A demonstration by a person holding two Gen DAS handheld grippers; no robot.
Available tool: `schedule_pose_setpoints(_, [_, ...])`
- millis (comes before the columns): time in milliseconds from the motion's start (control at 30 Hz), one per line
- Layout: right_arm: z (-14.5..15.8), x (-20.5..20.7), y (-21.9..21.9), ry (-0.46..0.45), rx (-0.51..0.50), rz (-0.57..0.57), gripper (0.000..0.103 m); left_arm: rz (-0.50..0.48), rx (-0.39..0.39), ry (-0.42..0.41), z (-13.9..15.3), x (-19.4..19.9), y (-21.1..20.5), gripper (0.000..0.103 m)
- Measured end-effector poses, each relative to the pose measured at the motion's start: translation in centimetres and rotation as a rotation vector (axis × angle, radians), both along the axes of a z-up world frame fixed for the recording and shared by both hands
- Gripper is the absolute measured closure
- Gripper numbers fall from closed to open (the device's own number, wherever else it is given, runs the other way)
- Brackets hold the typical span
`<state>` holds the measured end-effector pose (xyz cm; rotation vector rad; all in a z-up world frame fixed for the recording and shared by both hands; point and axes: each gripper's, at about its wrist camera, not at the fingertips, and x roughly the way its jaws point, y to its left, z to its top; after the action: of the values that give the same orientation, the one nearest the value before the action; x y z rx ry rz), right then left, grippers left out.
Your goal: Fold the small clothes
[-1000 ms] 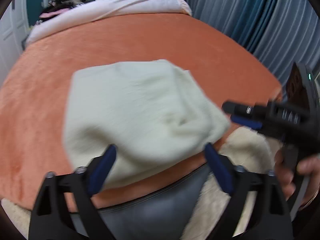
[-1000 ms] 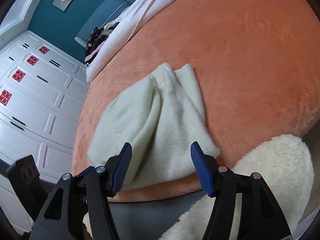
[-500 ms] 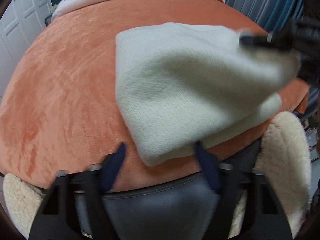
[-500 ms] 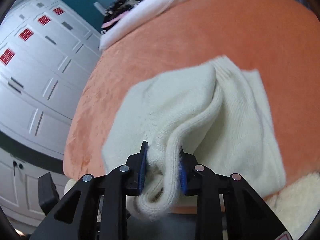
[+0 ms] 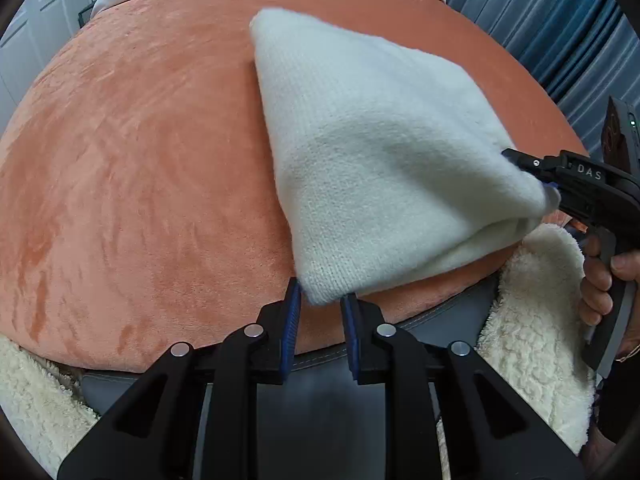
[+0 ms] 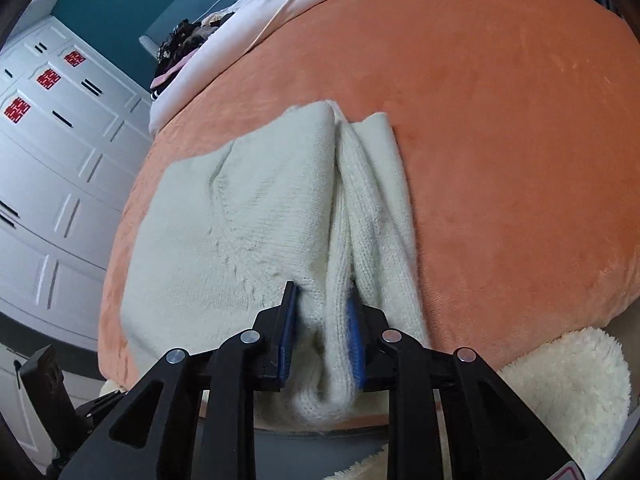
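Left gripper (image 5: 319, 307) closing, blue pads nearly together around near corner of cream knit garment (image 5: 384, 168), corner tip just between the pads; whether they press on it cannot be told. Right gripper (image 6: 322, 320) clamped on a bunched fold of same garment, knit bulging out below the pads. Garment spread on orange plush bedspread (image 5: 132, 168), near edge lifted at both held points, far part lying flat. Against a second ago: both sets of jaws stood wide apart then, garment lying loose with nothing gripped; now narrowed onto cloth, right side gathered into a ridge. Both grippers pitched steeply down toward bed edge. In left view, hand (image 5: 604, 280) wrapped around right gripper's grip, at far right, beside fluffy white fleece (image 5: 532, 312) hanging at bed's near edge. White wardrobe doors (image 6: 52, 184) at left in right view
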<state>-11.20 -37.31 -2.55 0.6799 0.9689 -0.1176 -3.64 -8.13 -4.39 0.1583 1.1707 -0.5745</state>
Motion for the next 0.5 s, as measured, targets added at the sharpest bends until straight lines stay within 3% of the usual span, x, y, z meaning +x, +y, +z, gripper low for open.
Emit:
schedule_pose_setpoints(167, [1.6,0.4,-1.8,-0.029,0.017,-0.034,0.070,-0.018,-0.097,-0.027,3.8,-0.3,0.9,0.080])
schedule_pose_setpoints(200, [2.3,0.4,-1.3,-0.051,0.003,-0.046,0.068,-0.019,-0.128,-0.072,5.2,-0.7,1.2,0.068])
schedule_pose_setpoints(233, [3.1,0.7,-1.5,-0.074,-0.008,-0.046,0.062,-0.015,-0.139,-0.108,6.2,-0.9,1.4,0.049])
schedule_pose_setpoints(300, [4.3,1.7,-1.8,-0.106,-0.022,-0.025,0.049,-0.002,-0.148,-0.152,7.5,-1.0,1.3,0.039])
schedule_pose_setpoints(400, [3.6,5.1,-1.4,-0.083,-0.025,0.046,0.042,0.005,-0.114,-0.145,7.1,0.0,0.2,0.039])
schedule_pose_setpoints(500, [0.8,8.3,-0.1,0.041,-0.041,0.114,0.044,0.035,-0.113,-0.114,6.8,0.6,0.0,0.039])
